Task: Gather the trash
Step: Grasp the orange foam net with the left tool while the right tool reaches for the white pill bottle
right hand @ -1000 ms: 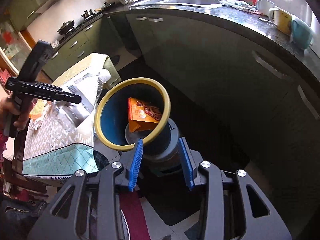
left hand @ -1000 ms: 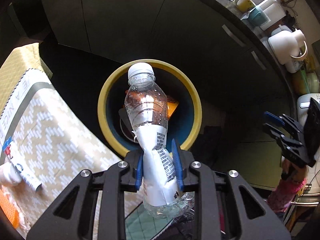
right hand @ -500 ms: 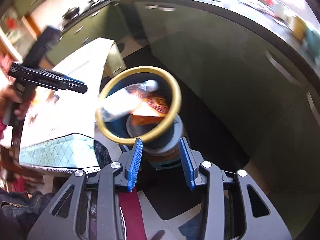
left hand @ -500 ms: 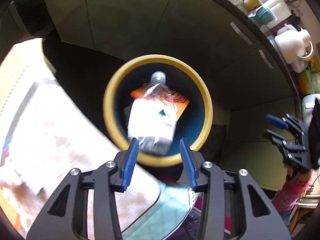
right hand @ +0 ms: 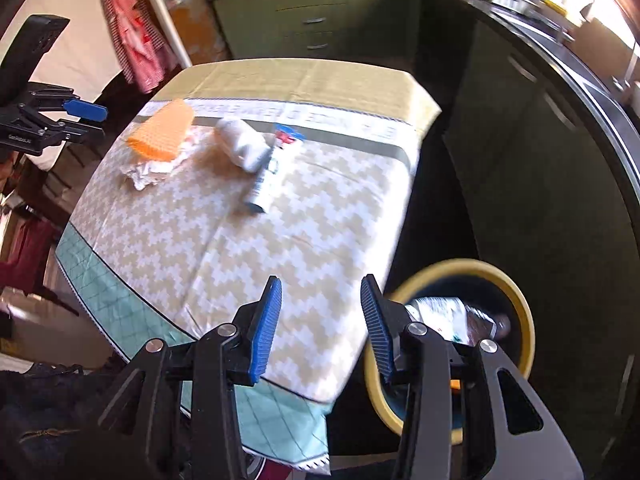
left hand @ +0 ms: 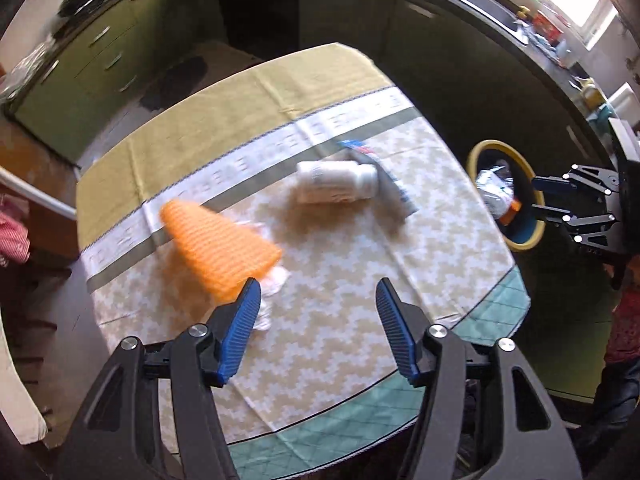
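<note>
My left gripper [left hand: 318,312] is open and empty above the near part of the table [left hand: 344,320]. On the table lie an orange net piece [left hand: 218,246] over crumpled white tissue [left hand: 274,280], a white bottle on its side [left hand: 338,182] and a flat tube [left hand: 384,178]. The yellow-rimmed bin [left hand: 506,196] stands off the table's right edge with the clear plastic bottle [left hand: 494,186] inside. My right gripper [right hand: 320,318] is open and empty over the table's near right corner, next to the bin [right hand: 456,336]. The right wrist view also shows the orange net [right hand: 162,130], tissue [right hand: 152,168], white bottle [right hand: 242,144] and tube [right hand: 270,172].
Dark green kitchen cabinets [right hand: 316,16] and a countertop [left hand: 500,12] run behind and to the right of the table. A red checked cloth [right hand: 136,36] hangs at the far left. The dark floor [right hand: 440,208] lies between table and cabinets.
My left gripper let go of the clear bottle, which dropped into the bin. Both grippers then swung away from the bin toward the table, and the right gripper's jaws stand wider.
</note>
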